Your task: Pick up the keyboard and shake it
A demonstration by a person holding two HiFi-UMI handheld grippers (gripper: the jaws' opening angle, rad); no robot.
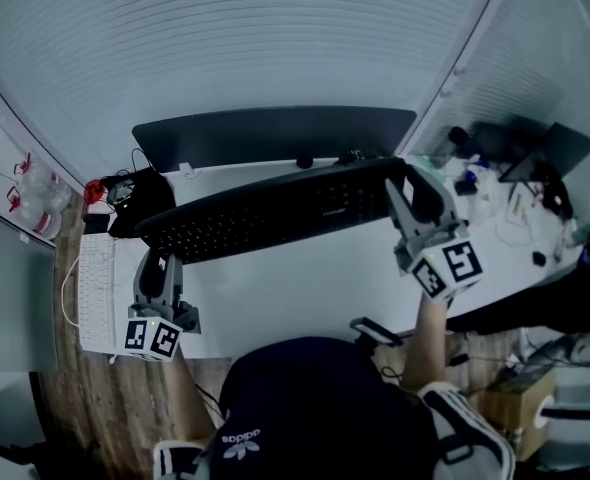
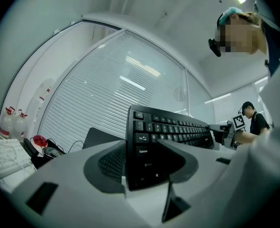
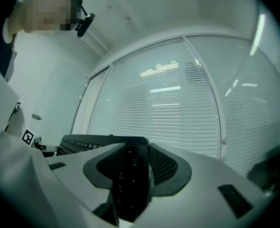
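A long black keyboard (image 1: 275, 208) hangs tilted above the white desk (image 1: 305, 288), its right end higher. My left gripper (image 1: 157, 260) is shut on the keyboard's left end. In the left gripper view the key face (image 2: 171, 129) stands on edge between the grey pads (image 2: 175, 160). My right gripper (image 1: 412, 196) is shut on the right end. In the right gripper view the keyboard's end (image 3: 130, 184) sits clamped between both pads (image 3: 166, 167). The keyboard touches nothing but the grippers.
A dark monitor (image 1: 275, 133) stands at the desk's back edge. A white keyboard (image 1: 95, 288) lies at the left edge, near black cables and a red object (image 1: 125, 190). Bottles (image 1: 30, 198) stand far left. A cluttered desk (image 1: 505, 183) is to the right. Another person (image 2: 251, 120) is beyond.
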